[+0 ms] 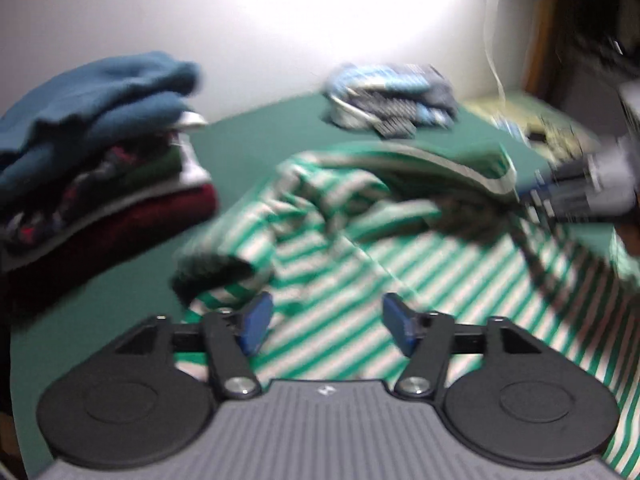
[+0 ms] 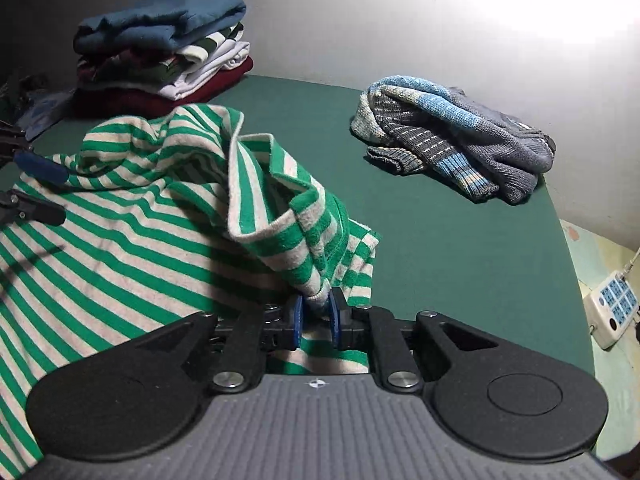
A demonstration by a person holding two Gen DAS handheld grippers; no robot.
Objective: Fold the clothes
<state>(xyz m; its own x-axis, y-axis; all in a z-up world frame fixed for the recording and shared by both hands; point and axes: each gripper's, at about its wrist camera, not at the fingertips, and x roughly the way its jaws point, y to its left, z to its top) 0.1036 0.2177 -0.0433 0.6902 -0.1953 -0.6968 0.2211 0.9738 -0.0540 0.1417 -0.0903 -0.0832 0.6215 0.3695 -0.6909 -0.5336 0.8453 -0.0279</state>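
A green-and-white striped shirt (image 2: 132,216) lies rumpled on the green table (image 2: 460,264). My right gripper (image 2: 316,314) is shut on a bunched edge of it, and the cloth rises from the blue pads in a raised fold. In the blurred left wrist view the striped shirt (image 1: 344,264) lies under my left gripper (image 1: 328,326), which is open with nothing between its pads. The right gripper (image 1: 536,200) shows there at the far right, holding the lifted cloth. The left gripper (image 2: 44,190) appears at the left edge of the right wrist view, jaws apart over the shirt.
A stack of folded clothes (image 2: 160,52) with a blue top layer stands at the back left. A blue-and-grey knit sweater (image 2: 452,132) lies crumpled at the back right. A white power strip (image 2: 612,308) lies on the floor past the table's right edge.
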